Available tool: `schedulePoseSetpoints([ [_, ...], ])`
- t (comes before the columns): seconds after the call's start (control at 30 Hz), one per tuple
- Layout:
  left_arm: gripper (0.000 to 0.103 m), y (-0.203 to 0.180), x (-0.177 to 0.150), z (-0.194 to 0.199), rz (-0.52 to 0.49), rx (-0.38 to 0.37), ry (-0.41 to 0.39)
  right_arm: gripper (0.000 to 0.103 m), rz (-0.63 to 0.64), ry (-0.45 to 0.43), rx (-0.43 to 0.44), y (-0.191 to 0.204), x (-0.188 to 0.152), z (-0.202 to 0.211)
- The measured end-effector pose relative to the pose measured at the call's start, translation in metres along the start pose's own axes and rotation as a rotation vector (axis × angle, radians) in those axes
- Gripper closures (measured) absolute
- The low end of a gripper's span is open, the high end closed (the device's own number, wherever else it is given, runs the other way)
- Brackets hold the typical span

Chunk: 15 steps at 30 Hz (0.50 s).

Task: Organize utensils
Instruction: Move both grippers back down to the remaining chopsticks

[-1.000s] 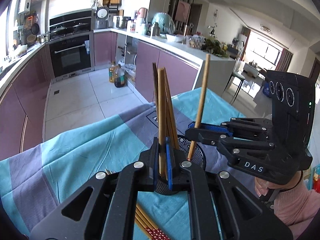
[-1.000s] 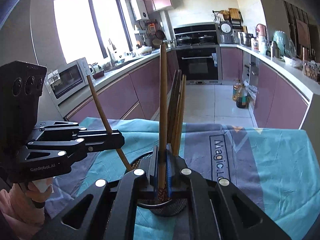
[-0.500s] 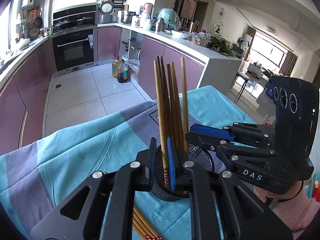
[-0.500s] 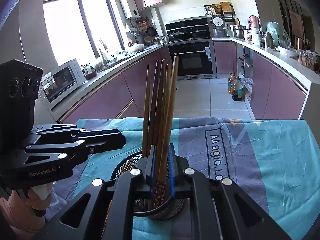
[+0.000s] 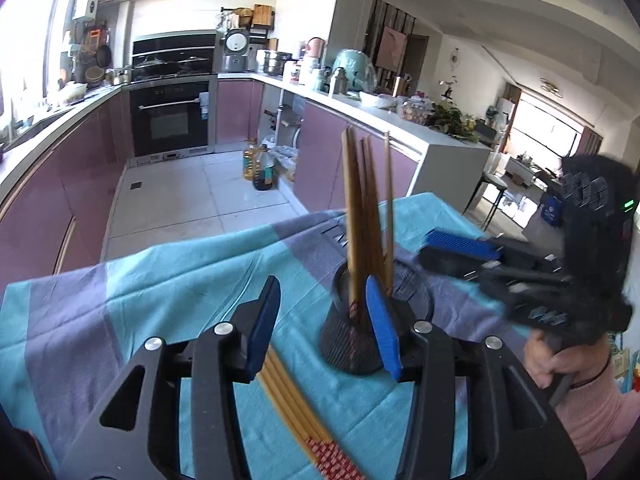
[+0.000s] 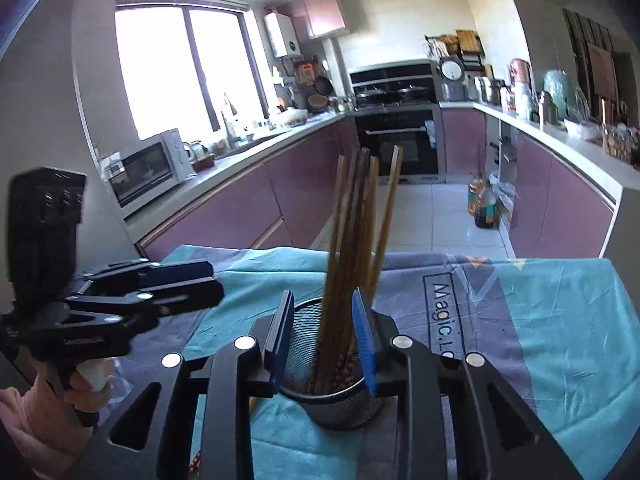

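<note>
Left wrist view: both hand-held grippers [image 5: 326,326] [image 6: 324,338] just released chopsticks [image 6: 352,248] into holder [image 6: 336,408].

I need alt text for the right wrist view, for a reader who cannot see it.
The right gripper, jaws just opened, frames wooden chopsticks standing in a black mesh holder on a blue-purple tablecloth. The left gripper is at the left, kitchen behind.

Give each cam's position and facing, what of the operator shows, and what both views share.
Left wrist: sits on the left gripper, jaws open, facing the black mesh cup of brown wooden chopsticks; loose chopsticks on the teal cloth; the right gripper and a pink-sleeved hand show at right.
Right wrist: sits on the right gripper, jaws open around the chopsticks without pressing; the left gripper and a hand show at left.
Shared: cup, chopsticks, cloth, black oven.
</note>
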State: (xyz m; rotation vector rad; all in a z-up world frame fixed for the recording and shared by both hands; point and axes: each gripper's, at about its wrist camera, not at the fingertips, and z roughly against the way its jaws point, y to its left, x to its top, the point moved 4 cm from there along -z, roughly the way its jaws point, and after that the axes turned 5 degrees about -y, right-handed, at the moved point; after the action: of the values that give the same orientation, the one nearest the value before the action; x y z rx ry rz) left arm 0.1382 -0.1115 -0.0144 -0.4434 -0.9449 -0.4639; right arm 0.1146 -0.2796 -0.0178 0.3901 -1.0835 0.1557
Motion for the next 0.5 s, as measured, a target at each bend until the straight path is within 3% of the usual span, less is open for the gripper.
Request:
schedulePoseSetpoints([
  [0.13,0.058,0.017,-0.028,0.007,0.03,0.02,0.04,0.06,0.045,0.011,0.084,0.022,-0.015,0.012],
  [0.27,0.058,0.034,-0.058,0.008,0.07,0.043,0.089,0.06,0.063,0.082,0.137,0.039,-0.04,0.004],
  [0.5,0.058,0.045,-0.104,-0.007,0.109,0.073,0.179,0.06,-0.009,0.244,0.153,0.047,-0.085,-0.036],
])
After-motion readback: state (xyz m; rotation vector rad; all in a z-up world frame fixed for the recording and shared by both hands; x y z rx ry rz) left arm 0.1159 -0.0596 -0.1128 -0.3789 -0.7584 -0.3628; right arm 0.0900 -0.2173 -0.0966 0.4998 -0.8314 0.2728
